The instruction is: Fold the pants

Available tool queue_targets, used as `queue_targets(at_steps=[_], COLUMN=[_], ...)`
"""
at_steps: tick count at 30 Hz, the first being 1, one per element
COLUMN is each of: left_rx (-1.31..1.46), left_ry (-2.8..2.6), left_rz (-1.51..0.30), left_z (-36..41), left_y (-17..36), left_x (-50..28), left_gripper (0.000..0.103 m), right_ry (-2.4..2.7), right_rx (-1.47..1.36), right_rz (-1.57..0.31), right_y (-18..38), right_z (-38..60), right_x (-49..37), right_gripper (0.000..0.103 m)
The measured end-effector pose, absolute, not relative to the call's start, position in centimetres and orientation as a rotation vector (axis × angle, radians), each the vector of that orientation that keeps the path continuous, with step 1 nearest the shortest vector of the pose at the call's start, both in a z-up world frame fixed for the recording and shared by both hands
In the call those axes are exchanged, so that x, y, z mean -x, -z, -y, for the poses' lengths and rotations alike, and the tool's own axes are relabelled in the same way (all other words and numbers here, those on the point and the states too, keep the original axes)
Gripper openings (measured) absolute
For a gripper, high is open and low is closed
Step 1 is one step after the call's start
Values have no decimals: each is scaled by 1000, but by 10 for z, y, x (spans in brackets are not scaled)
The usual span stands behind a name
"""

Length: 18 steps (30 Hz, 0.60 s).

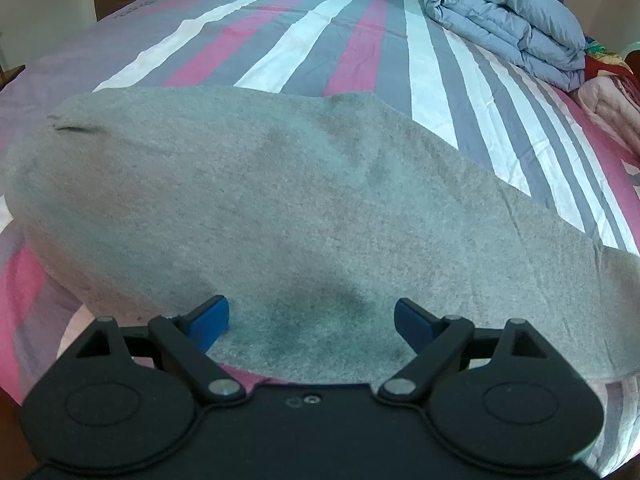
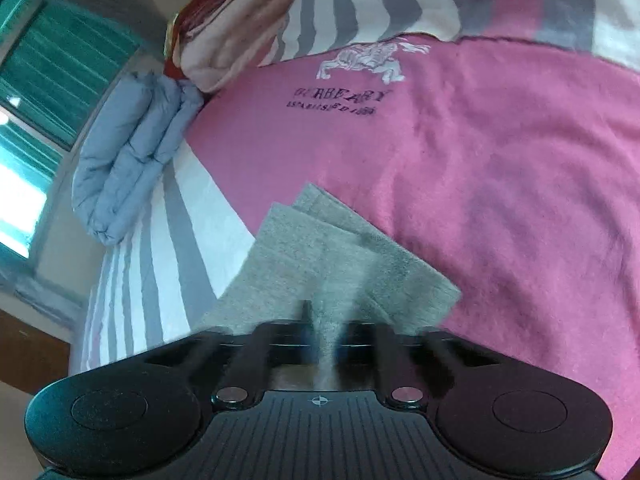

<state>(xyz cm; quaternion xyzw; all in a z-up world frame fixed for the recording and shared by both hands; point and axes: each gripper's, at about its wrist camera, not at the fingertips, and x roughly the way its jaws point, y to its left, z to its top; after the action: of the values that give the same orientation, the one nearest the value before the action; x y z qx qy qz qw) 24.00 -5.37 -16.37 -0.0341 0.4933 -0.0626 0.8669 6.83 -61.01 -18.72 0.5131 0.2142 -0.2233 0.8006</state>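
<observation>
The grey pants (image 1: 260,200) lie spread across the striped bed in the left wrist view. My left gripper (image 1: 312,322) is open, its blue pads just over the near edge of the grey fabric and holding nothing. In the right wrist view my right gripper (image 2: 322,328) is shut on a folded end of the grey pants (image 2: 320,256), which sticks out forward from the jaws in layers. That end hangs over a pink garment (image 2: 480,168) with a white horse logo and dark lettering. The right view is motion-blurred.
The bed sheet (image 1: 360,40) has pink, grey and white stripes. A folded blue quilt (image 1: 512,28) sits at the far right corner, with pink and red bedding (image 1: 612,96) beside it. The quilt also shows in the right wrist view (image 2: 128,160), below a window (image 2: 36,92).
</observation>
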Motion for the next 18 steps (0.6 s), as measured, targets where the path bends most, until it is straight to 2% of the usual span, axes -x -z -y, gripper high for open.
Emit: queue_targets(at_steps=[6, 8, 13, 16, 18], left_rx=[67, 64, 45, 55, 62], left_ry=[124, 124, 128, 127, 127], left_rz=[-1035, -1035, -1036, -1036, -1035], left_z=[56, 57, 60, 60, 60], left_y=[165, 165, 166, 165, 165], left_x=[-240, -239, -239, -239, -239], left_gripper=[83, 83, 84, 84, 84], right_ry=[315, 369, 571, 568, 552], right_rx=[-858, -888, -997, -997, -1037], right_rz=[-159, -197, -456, -485, -488], right_y=[87, 106, 205, 215, 209], right_z=[579, 585, 601, 600, 607], right_x=[-70, -65, -47, -47, -47], right_gripper=[7, 7, 7, 7, 13])
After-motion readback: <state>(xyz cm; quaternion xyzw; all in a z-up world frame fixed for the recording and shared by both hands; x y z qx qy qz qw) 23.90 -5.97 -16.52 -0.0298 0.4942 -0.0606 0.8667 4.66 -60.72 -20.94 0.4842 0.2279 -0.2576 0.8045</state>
